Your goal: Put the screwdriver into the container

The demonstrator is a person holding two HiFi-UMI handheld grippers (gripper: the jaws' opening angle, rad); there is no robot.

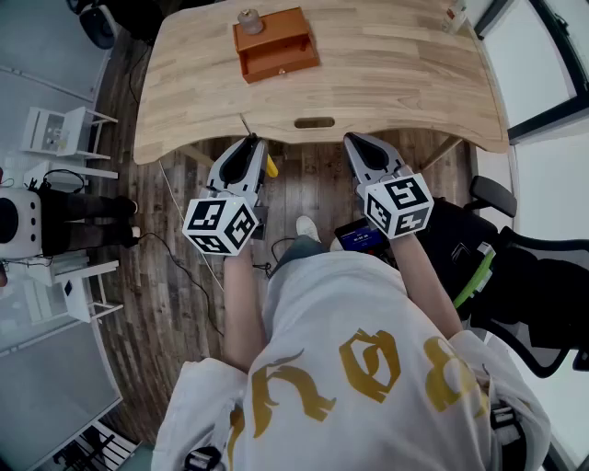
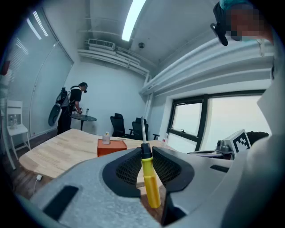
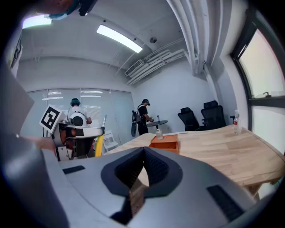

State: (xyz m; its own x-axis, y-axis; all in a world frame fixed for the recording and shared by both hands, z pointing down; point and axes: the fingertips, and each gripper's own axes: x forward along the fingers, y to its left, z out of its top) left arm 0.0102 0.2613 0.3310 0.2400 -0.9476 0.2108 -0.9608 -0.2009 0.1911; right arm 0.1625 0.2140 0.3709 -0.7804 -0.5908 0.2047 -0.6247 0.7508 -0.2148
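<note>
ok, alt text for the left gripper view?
The left tongs are shut on a yellow-handled screwdriver, held upright with its shaft pointing up. Beyond it, an orange container sits on a wooden table, with office chairs and a person at the back of the room.

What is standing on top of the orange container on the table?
A small pale jar-like thing stands on the orange container. Its inside cannot be made out here.
</note>
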